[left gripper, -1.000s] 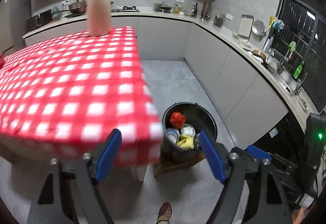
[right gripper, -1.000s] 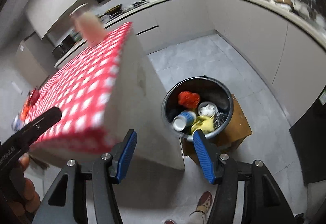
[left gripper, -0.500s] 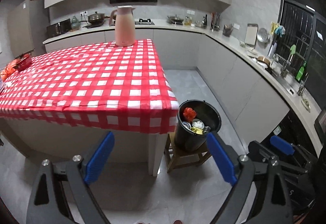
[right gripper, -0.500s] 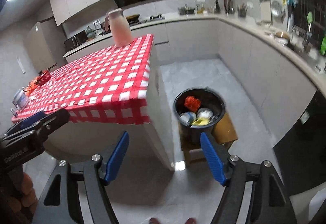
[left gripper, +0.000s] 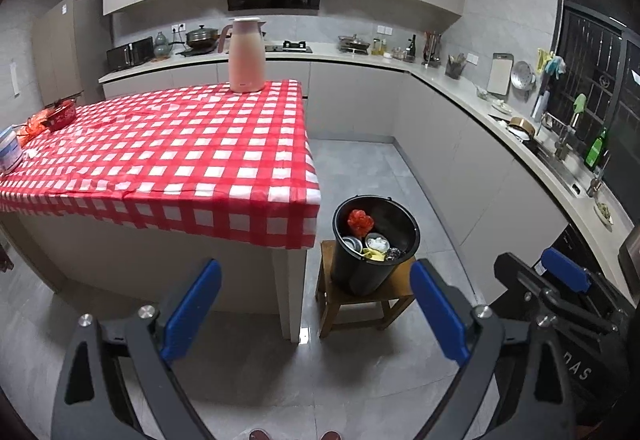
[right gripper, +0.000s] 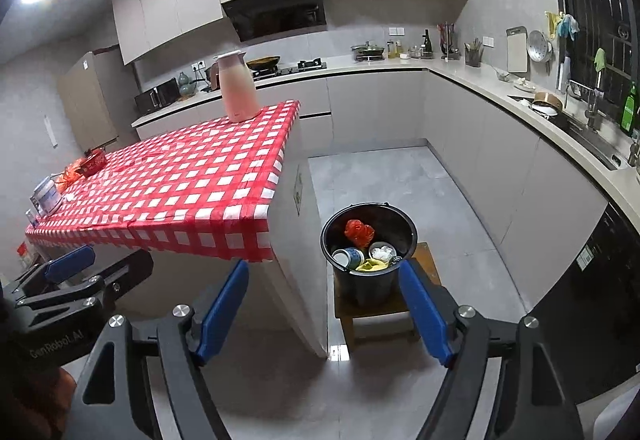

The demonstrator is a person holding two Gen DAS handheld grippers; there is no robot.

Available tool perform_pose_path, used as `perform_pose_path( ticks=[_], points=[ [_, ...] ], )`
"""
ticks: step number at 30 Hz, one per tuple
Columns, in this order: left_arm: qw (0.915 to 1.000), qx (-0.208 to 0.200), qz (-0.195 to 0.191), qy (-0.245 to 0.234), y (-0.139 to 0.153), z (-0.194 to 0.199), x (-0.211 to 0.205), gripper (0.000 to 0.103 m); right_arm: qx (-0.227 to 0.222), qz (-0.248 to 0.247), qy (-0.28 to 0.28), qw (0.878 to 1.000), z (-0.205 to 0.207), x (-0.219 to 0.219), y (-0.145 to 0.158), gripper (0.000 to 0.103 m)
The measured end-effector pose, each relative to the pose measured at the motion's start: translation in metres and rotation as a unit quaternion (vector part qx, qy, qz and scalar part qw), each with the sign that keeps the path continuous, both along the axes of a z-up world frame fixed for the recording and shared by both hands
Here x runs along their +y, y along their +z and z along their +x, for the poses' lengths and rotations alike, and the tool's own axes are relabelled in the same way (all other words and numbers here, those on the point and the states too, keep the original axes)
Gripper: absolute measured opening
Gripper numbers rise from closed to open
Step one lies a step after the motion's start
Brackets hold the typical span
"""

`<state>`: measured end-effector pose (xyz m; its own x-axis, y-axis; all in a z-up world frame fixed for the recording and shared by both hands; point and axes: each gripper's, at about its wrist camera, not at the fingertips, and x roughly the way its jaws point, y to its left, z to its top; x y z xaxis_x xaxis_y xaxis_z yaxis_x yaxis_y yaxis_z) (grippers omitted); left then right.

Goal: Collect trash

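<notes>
1. Out past my left gripper's (left gripper: 316,304) left finger I see the far-left end of the table with the red-and-white checked plastic cloth (left gripper: 168,144), where a red crumpled packet (left gripper: 56,116) and a white round tub with a blue label (left gripper: 9,154) sit close together.
2. Further back on that cloth, up and beyond the same finger, a tall pale-pink thermos jug with a white lid (left gripper: 246,56) stands upright near the far right corner.
3. My left gripper's jaws are spread wide with nothing between the blue pads (only grey floor tiles show in the gap).
4. Just beyond that gap, nearer the right finger, the black round plastic bucket (left gripper: 376,240) sits on a small brown wooden stool (left gripper: 360,304) beside the table's corner; inside it lie a red crumpled bag (left gripper: 360,222), a white cup (left gripper: 377,241), a yellow peel-like scrap (left gripper: 372,254) and a can lying on its side, all well apart from the pads.
5. My right gripper (right gripper: 324,310) has its jaws opening, nothing between them; the bucket is just ahead of its right finger.
6. Far right of both grippers, the pale countertop (left gripper: 516,132) carries a green bottle (left gripper: 595,148) beside the sink.
</notes>
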<state>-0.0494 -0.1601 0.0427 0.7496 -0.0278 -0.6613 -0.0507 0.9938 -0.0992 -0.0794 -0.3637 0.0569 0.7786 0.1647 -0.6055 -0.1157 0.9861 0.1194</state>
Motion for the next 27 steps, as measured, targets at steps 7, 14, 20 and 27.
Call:
perform_pose_path(
  ticks=[7, 14, 20, 27],
  points=[
    [0.9999, -0.001, 0.005, 0.015, -0.0014, -0.0044, -0.005, 0.096, 0.001, 0.0, 0.006, 1.0, 0.0005, -0.0058, 0.0002, 0.08],
    [0.9998, 0.0, 0.012, 0.019, -0.0025, -0.0066, -0.008, 0.096, 0.002, 0.002, 0.006, 1.0, 0.0035, -0.0091, 0.0004, 0.08],
    [0.9995, 0.005, 0.018, 0.024, -0.003, -0.0047, -0.0068, 0.096, 0.003, 0.003, 0.007, 1.0, 0.0056, -0.0078, -0.0002, 0.08],
    [0.9995, 0.01, 0.018, 0.024, -0.0043, -0.0013, -0.0034, 0.096, 0.005, 0.003, 0.008, 1.0, 0.0084, -0.0057, -0.0012, 0.08]
  ],
)
